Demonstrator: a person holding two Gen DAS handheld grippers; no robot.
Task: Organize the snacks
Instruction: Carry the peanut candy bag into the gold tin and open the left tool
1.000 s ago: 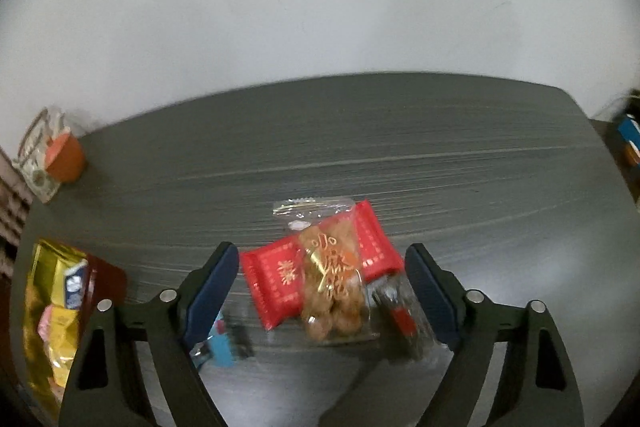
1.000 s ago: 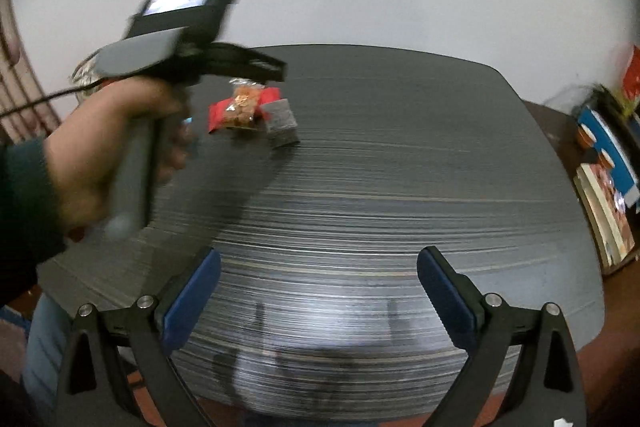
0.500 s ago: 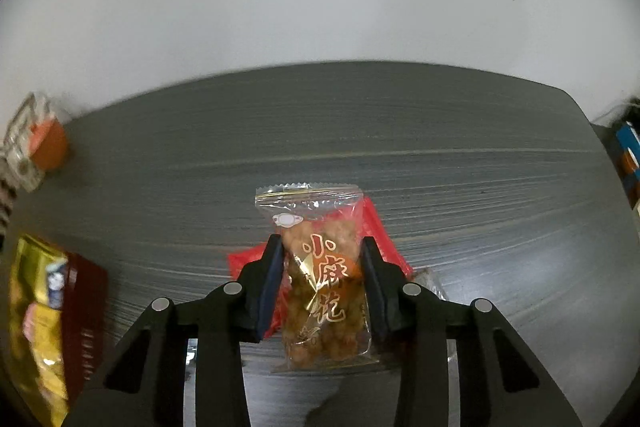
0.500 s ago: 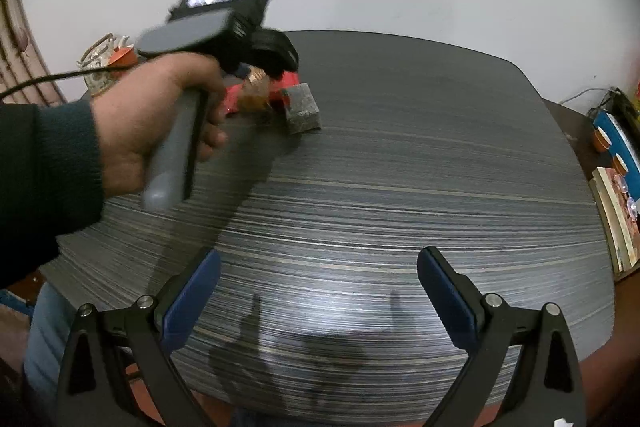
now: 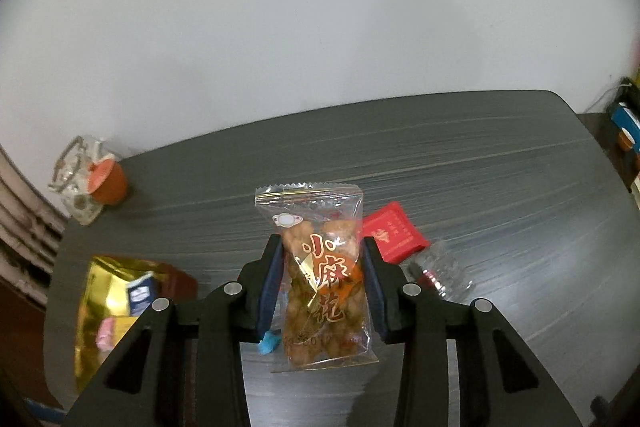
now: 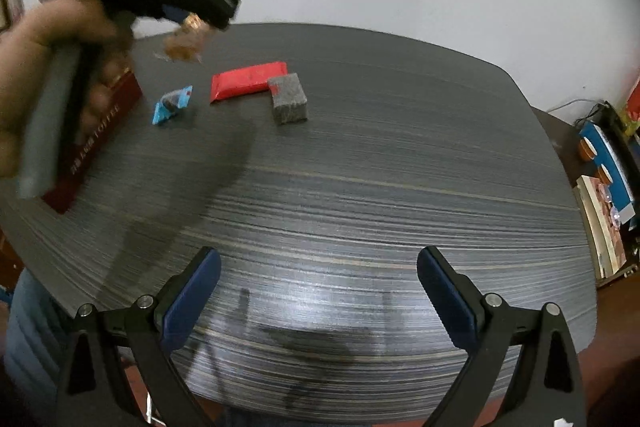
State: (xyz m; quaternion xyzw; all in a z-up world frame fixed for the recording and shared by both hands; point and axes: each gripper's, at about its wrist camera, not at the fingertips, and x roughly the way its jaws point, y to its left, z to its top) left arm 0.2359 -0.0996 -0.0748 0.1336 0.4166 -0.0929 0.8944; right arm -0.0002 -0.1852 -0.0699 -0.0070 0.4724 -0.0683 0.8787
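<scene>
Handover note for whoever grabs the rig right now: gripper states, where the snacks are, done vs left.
Left gripper: shut on the clear fried-snack packet, lifted off the table.
Right gripper: open, empty, low over the near table edge.
On the table: red packet, grey packet touching it, blue candy apart to the left.
Red box at the left edge holds a gold packet.
Done: one packet picked.
Left: probably drop it in the box, then the three others.

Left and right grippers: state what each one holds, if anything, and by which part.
The left gripper pinches the clear fried-snack packet across its middle, by the two long sides, lifted off the table. The right gripper is open, holding nothing.
</scene>
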